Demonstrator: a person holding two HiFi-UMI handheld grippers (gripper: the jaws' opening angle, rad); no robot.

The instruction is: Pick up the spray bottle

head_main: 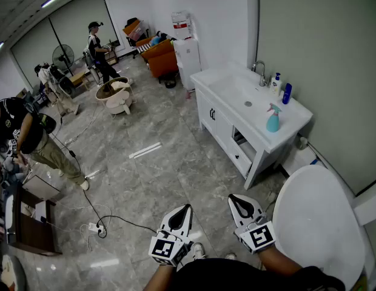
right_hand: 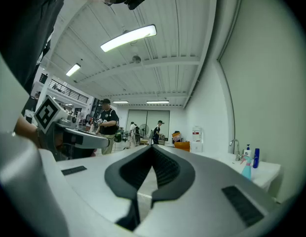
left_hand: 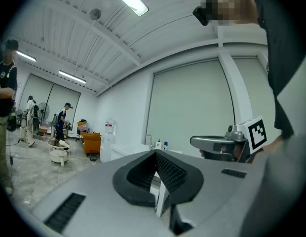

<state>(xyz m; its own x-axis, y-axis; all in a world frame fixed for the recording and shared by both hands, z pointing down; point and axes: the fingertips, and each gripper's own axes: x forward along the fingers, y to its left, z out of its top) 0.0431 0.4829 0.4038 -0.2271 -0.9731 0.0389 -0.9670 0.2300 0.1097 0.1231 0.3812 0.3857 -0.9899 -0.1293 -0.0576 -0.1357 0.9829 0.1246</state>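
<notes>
Teal spray bottle [head_main: 273, 119] stands far from the level left tool [head_main: 185, 208] and right tool [head_main: 234, 199], both closed, empty

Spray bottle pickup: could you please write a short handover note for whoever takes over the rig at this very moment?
Left gripper: jaws together, nothing in them, held level close to the body.
Right gripper: jaws together, nothing in them, level.
Spray bottle: teal, upright on the white vanity counter, beside the basin at the end nearer the person and well ahead of both grippers. A white pump bottle and a blue bottle stand by the tap.
Done: nothing yet; the bottle is untouched.
Left: approach the vanity, open one gripper's jaws, close them on the spray bottle, lift.
</notes>
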